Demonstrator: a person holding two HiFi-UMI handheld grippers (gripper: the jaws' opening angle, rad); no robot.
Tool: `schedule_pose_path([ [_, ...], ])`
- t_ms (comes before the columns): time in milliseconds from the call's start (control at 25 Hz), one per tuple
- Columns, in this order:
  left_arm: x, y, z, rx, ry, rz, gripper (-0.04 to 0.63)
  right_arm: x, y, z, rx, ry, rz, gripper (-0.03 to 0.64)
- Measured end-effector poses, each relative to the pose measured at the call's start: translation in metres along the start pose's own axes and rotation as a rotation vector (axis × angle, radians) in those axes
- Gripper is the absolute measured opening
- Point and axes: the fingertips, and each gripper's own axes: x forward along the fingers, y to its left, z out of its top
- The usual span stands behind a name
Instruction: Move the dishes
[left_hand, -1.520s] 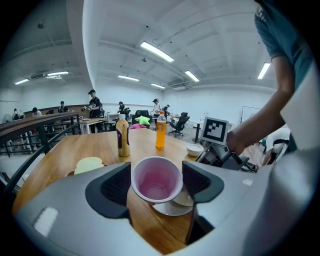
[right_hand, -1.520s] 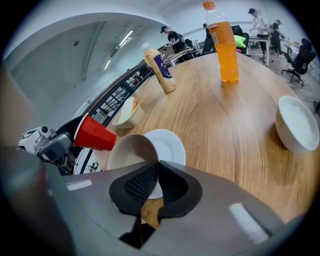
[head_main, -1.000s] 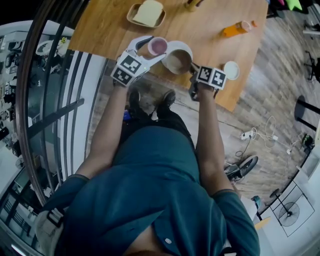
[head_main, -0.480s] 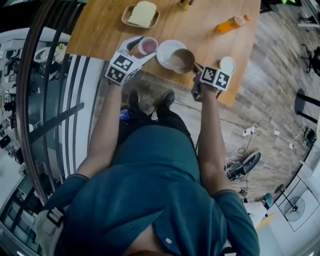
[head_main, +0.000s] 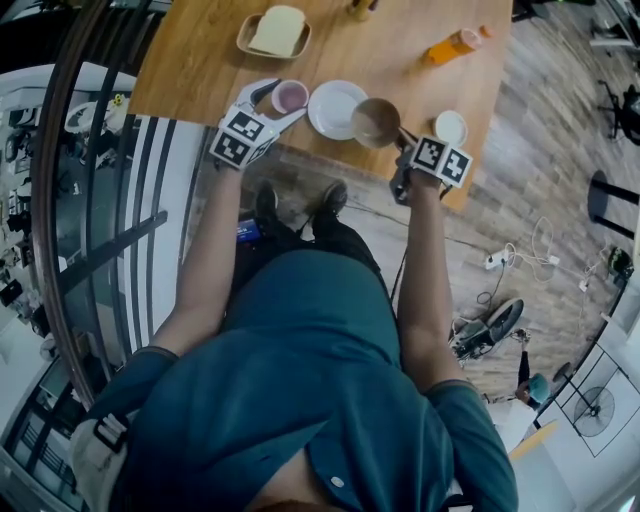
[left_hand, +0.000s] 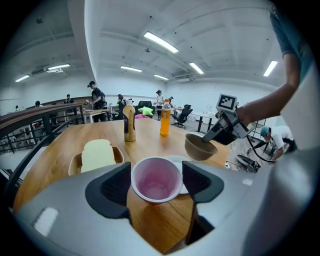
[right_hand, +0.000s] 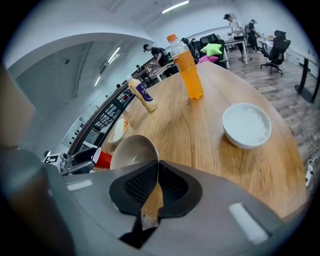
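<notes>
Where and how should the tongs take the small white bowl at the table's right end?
Probably pinch the white bowl by its rim, one tong inside and one outside, coming down from the person's side. It sits upright, open and low-walled.

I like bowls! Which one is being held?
The brown bowl, its rim pinched by the right gripper; the small white bowl sits free on the table.

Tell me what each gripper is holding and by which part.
The left gripper grips the pink cup by its sides. The right gripper pinches the brown bowl by its rim.
</notes>
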Motion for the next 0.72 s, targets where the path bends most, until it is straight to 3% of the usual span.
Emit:
schedule_pose_path([
  [720,0.017,0.0,-0.024,0.007,0.074,-0.015,0.318,-0.041,-0.078,0.001,0.168,-0.075,-0.098,0.017],
])
